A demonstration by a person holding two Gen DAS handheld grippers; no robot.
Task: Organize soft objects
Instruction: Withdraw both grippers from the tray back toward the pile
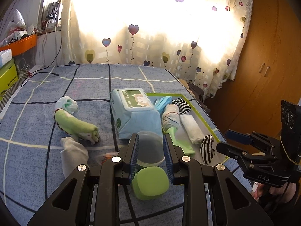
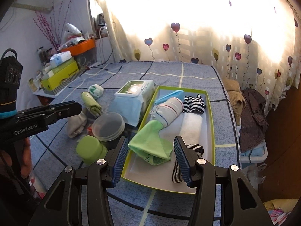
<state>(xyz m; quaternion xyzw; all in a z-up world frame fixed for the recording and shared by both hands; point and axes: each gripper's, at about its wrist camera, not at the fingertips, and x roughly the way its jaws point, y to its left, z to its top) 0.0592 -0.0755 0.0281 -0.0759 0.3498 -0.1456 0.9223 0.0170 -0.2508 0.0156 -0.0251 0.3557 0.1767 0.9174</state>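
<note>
A green-rimmed tray (image 2: 210, 113) (image 1: 199, 111) on the blue bed holds a green cloth (image 2: 150, 145), a rolled striped sock (image 2: 169, 109), a white towel roll (image 2: 191, 126), black-and-white striped socks (image 2: 194, 101) and a blue item. Outside it to the left lie a green rolled cloth (image 1: 75, 124), a white-green sock ball (image 1: 66, 104) and a grey sock (image 1: 73, 156). My left gripper (image 1: 150, 145) is open and empty over a clear round tub (image 1: 150, 150). My right gripper (image 2: 148, 150) is open and empty, above the tray's near end and the green cloth.
A wet-wipes pack (image 1: 133, 113) sits left of the tray. A green jar (image 1: 150, 182) stands beside the clear tub. Boxes and an orange bin (image 2: 80, 47) crowd the left shelf. Clothes (image 2: 250, 116) are heaped right of the bed. Curtains hang behind.
</note>
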